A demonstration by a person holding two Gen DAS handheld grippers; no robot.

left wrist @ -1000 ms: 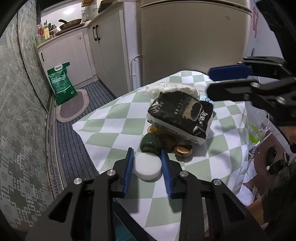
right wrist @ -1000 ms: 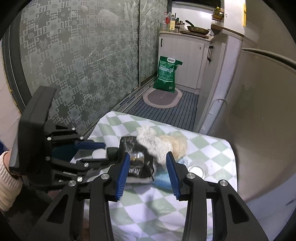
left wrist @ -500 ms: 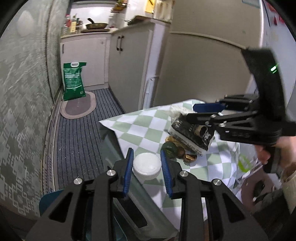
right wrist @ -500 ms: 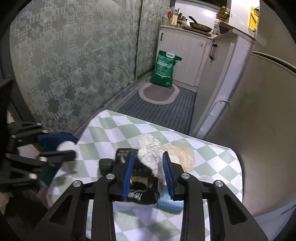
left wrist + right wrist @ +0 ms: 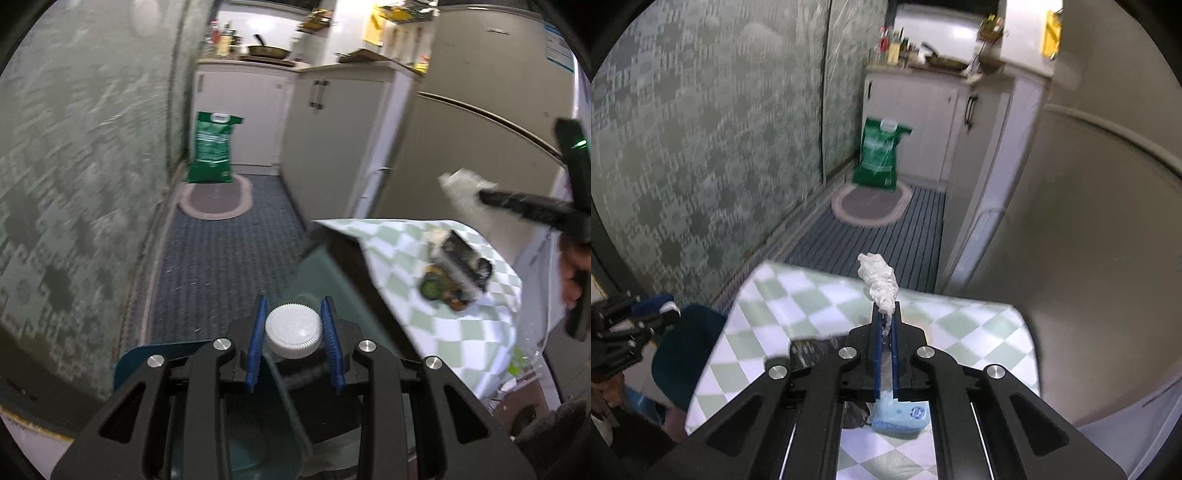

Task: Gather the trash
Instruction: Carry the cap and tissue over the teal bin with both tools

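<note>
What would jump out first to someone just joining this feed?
The left gripper clamps a white ribbed cap above a teal bin beside the table. The right gripper pinches a crumpled white tissue raised over the green-checked tablecloth, where a black packet and scraps remain.

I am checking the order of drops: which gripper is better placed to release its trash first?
Left: the left gripper holds the white cap above the teal bin. The right gripper holds the crumpled tissue over the table.
</note>
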